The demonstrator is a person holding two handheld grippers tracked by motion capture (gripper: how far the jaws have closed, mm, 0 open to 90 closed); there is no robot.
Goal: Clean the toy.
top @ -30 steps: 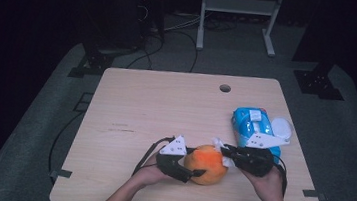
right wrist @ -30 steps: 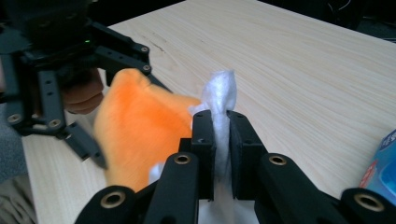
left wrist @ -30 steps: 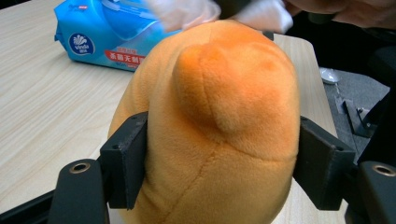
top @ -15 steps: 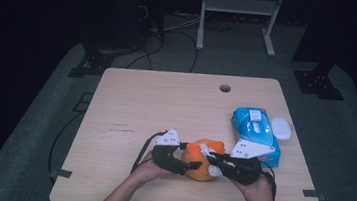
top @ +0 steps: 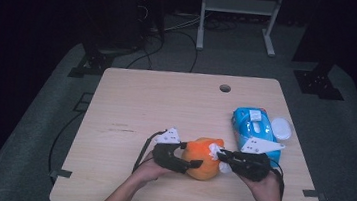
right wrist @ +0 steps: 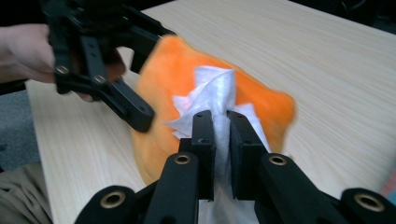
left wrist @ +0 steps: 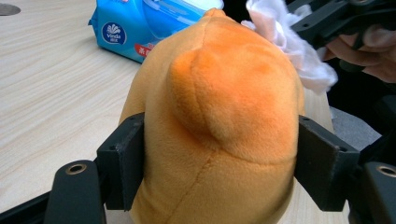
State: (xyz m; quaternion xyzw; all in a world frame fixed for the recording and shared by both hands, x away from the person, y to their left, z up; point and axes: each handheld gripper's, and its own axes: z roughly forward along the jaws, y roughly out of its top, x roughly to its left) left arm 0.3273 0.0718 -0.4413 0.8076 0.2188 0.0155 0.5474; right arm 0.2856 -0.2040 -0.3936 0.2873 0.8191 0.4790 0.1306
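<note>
The left gripper (top: 191,165) clamps the orange plush (left wrist: 219,121) from both sides, so it stays steady near the table's (top: 166,104) front edge. At its 3 o'clock, the right gripper (right wrist: 220,126) pinches a white wipe (right wrist: 215,95) against the plush, probably to clean it. The blue pack (top: 251,128) lies at 1 o'clock.

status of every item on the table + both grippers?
plush toy: upright, clamped between left jaws
left gripper: shut on plush toy
wipe: crumpled, pinched, pressed against plush toy
right gripper: shut on wipe
wipes pack: lying flat, lid open
table: bare wood
</note>
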